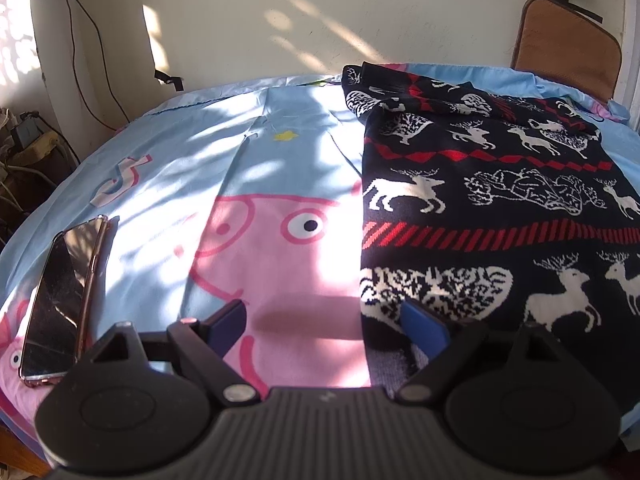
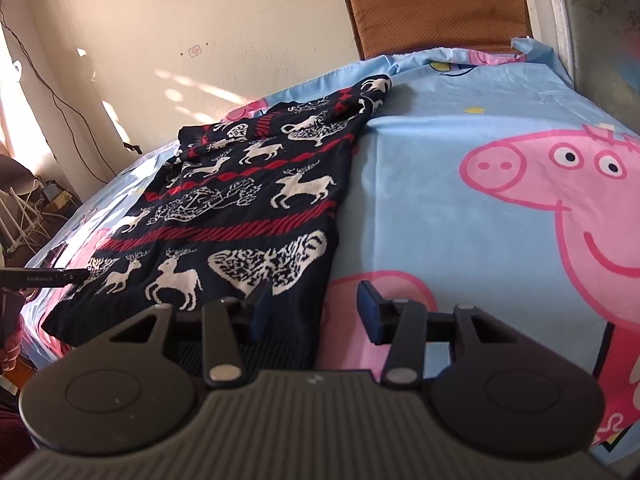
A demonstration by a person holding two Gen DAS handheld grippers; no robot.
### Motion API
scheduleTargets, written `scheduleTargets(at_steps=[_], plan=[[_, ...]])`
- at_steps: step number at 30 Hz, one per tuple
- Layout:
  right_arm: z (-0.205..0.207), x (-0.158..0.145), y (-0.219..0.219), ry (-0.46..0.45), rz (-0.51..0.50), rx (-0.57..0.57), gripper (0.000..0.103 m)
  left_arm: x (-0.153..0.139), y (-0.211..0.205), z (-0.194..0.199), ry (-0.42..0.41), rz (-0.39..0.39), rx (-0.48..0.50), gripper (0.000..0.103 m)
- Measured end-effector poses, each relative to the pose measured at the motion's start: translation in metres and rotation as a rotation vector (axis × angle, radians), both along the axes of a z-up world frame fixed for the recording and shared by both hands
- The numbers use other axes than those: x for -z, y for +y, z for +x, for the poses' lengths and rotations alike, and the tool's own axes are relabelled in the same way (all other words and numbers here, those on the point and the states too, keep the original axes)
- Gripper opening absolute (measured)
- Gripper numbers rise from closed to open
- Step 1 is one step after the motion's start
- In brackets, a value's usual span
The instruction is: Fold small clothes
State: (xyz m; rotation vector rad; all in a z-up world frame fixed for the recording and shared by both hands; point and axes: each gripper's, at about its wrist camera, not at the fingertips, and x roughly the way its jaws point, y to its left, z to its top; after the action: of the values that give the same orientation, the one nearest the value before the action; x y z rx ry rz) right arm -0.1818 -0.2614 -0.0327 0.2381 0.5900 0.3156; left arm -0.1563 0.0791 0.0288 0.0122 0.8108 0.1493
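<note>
Left claw (image 1: pixel 326 320) and right claw (image 2: pixel 316 312), both released, straddle the sweater's (image 1: pixel 500 200) near corners.

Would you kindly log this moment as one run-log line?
stage: pre-grasp | left hand-held gripper: open at sweater hem | right hand-held gripper: open at hem | phone: on sheet

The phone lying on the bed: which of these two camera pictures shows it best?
The left wrist view. There the phone lies screen-up on the cartoon bedsheet, left of the open left gripper, fully visible. In the right wrist view I cannot make it out; that view is mostly the reindeer sweater and open right gripper.
</note>
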Motion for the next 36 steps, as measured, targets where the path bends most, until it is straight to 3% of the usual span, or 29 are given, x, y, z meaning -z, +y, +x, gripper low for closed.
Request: scheduleTargets(at_steps=[8, 13, 15, 19, 23, 25, 26, 28, 29, 30, 31, 33, 36], plan=[[0.001, 0.004, 0.003, 0.009, 0.003, -0.020, 0.057, 0.002, 0.002, 0.003, 0.002, -0.014, 0.000, 0.092], [0.002, 0.004, 0.009, 0.036, 0.054, -0.110, 0.057, 0.001, 0.006, 0.003, 0.009, -0.041, 0.004, 0.091], [0.001, 0.003, 0.012, 0.041, 0.052, -0.135, 0.059, -0.003, 0.010, -0.003, 0.011, -0.119, 0.048, 0.091], [0.002, 0.002, 0.005, 0.065, 0.069, -0.138, 0.057, -0.010, 0.025, -0.023, 0.030, -0.382, 0.172, 0.095], [0.000, 0.002, -0.005, 0.085, 0.090, -0.140, 0.058, -0.005, 0.036, -0.032, 0.065, -0.562, 0.193, 0.096], [0.000, 0.002, -0.004, 0.095, 0.096, -0.167, 0.057, -0.003, 0.036, -0.034, 0.069, -0.613, 0.203, 0.095], [0.000, 0.002, -0.002, 0.102, 0.101, -0.189, 0.055, -0.002, 0.033, -0.034, 0.076, -0.629, 0.222, 0.093], [-0.003, 0.003, 0.003, 0.102, 0.082, -0.229, 0.052, -0.002, 0.024, -0.037, 0.100, -0.616, 0.263, 0.065], [-0.004, 0.003, 0.006, 0.102, 0.067, -0.249, 0.042, -0.002, 0.021, -0.038, 0.110, -0.596, 0.275, 0.056], [-0.005, 0.004, 0.008, 0.112, 0.065, -0.272, 0.021, -0.002, 0.018, -0.039, 0.129, -0.577, 0.291, 0.034], [-0.003, 0.007, 0.009, 0.135, 0.071, -0.300, 0.014, 0.000, 0.017, -0.038, 0.155, -0.584, 0.298, 0.012], [-0.004, 0.008, 0.009, 0.118, 0.070, -0.321, 0.013, 0.001, 0.022, -0.035, 0.166, -0.631, 0.292, 0.012], [0.001, -0.005, 0.004, 0.054, 0.128, -0.353, 0.012, -0.013, 0.031, -0.027, 0.083, -0.728, 0.310, 0.012]])
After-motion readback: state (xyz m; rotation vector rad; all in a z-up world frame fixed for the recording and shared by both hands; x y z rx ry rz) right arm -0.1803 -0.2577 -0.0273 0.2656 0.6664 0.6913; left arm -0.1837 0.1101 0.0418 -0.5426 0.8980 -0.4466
